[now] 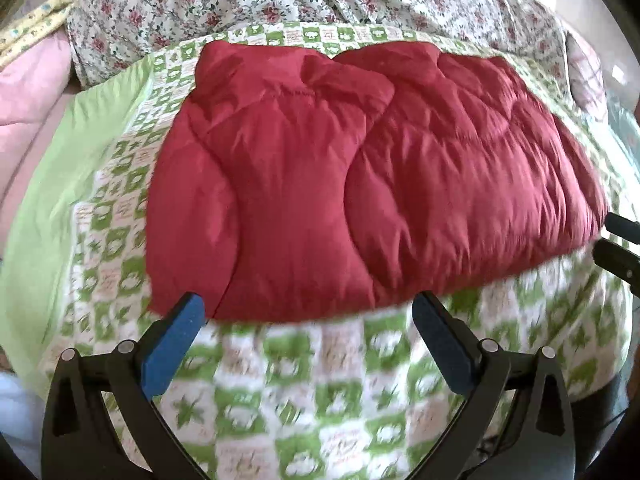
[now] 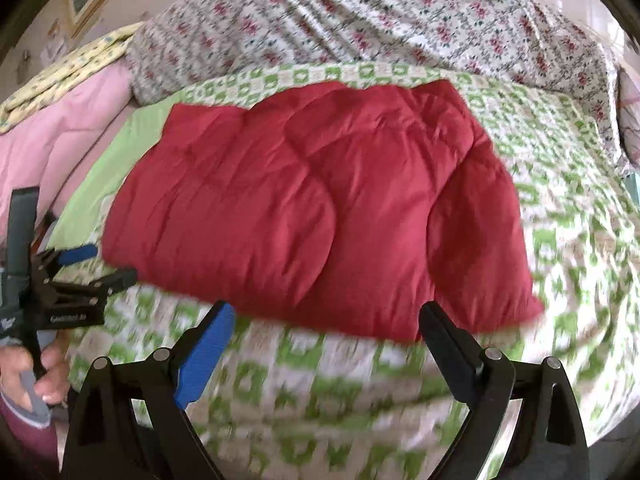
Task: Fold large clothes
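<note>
On the green-and-white checked blanket (image 1: 304,392), near its middle, lies the red padded jacket (image 1: 360,184), folded into a broad block. Its near edge is just in front of both tools. The left gripper (image 1: 310,330) has its jaws wide apart and holds nothing; the right gripper (image 2: 326,338) is the same. Bare blanket lies along the near edge and to the right of the jacket. A floral sheet (image 2: 400,20) borders the far edge.
</note>
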A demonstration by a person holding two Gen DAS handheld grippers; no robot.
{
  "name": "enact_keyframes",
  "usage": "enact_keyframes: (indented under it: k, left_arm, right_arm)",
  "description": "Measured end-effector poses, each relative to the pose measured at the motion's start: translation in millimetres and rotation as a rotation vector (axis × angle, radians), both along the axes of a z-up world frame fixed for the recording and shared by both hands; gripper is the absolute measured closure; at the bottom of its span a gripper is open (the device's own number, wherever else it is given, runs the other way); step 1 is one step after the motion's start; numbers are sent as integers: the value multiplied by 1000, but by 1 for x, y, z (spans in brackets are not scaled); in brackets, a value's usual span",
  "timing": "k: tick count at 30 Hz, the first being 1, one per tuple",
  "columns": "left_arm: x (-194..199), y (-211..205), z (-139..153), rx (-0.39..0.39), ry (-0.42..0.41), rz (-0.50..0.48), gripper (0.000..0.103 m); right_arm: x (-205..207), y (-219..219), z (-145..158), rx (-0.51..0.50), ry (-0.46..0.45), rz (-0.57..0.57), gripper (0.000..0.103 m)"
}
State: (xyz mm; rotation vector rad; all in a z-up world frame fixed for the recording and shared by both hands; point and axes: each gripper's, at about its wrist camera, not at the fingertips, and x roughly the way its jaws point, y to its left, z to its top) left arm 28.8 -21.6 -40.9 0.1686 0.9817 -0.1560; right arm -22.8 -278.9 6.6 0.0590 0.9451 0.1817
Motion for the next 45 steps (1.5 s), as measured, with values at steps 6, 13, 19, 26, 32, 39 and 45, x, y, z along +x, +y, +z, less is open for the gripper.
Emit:
enact_keyframes:
  k: [6, 13, 19, 26, 32, 39, 45]
  left_arm:
    - [-28, 4, 0, 77, -10, -9, 0]
    - [-48, 0, 14, 149, -38, -18, 0]
    - [-53, 2, 46, 105, -102, -16, 0]
    - [-50, -2, 62, 97, -146, -21, 0]
    - [-44, -9, 58, 105, -138, -25, 0]
    - [-37, -14, 51, 116, -121, -27, 0]
    - [-28, -13, 48, 110, -100, -24, 0]
  right_arm:
    - [-36, 2, -9, -14, 56, 6, 8]
    - [-59, 20, 3, -82, 57, 67, 8]
    - [-62, 34, 21, -120, 27, 107, 8]
    - [-52, 38, 29, -127, 20, 101, 8]
    - [-41, 39, 28, -126, 32, 97, 8]
    - [-29, 41, 24, -131, 42, 93, 8]
    - [-20, 44, 23, -130, 47, 99, 8]
